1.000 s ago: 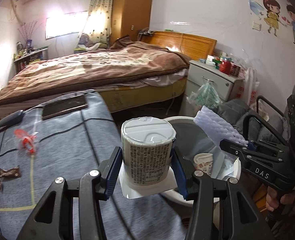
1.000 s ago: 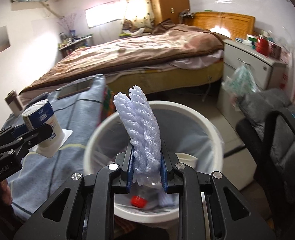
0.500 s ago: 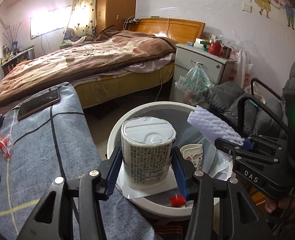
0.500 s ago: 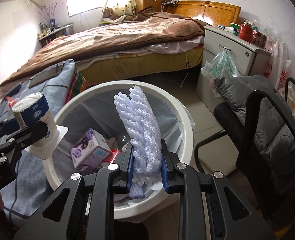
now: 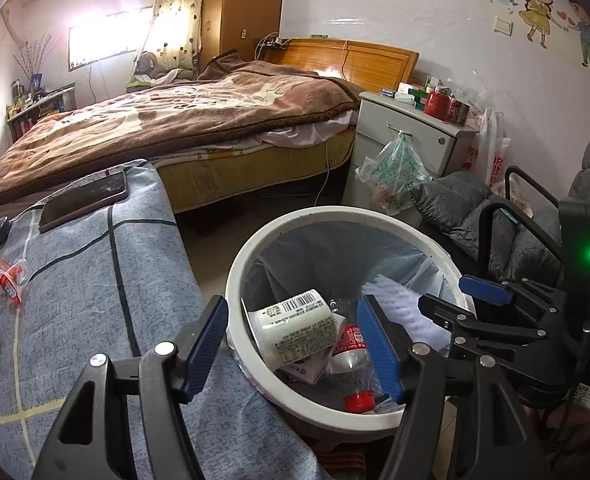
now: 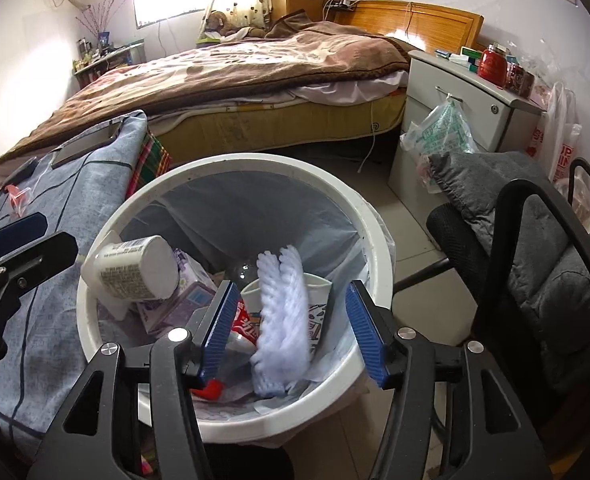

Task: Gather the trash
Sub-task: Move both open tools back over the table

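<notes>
Both jaws wide apart, holding 0: left gripper [image 5: 295, 348], right gripper [image 6: 291, 330] over bin [image 6: 375, 240]. Foam net [image 6: 283, 312] at 6 o'clock: light, squashy, any pinch OK. Cup [image 5: 295, 328] at 9: thin, crushable, grip sidewall.

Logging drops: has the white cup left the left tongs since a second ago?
Yes. The white cup dropped from the open left tongs into the white bin.

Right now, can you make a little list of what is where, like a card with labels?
place: bedroom, beside a bed
trash bin: white bin with a liner, on the floor next to the blue cloth
left gripper: open, holding nothing, over the bin's near rim
right gripper: open, over the bin
paper cup: on its side in the bin
foam net: blurred between the right jaws, inside the bin's mouth
also in bin: plastic bottle with red cap
still on cloth: red wrapper, phone
</notes>
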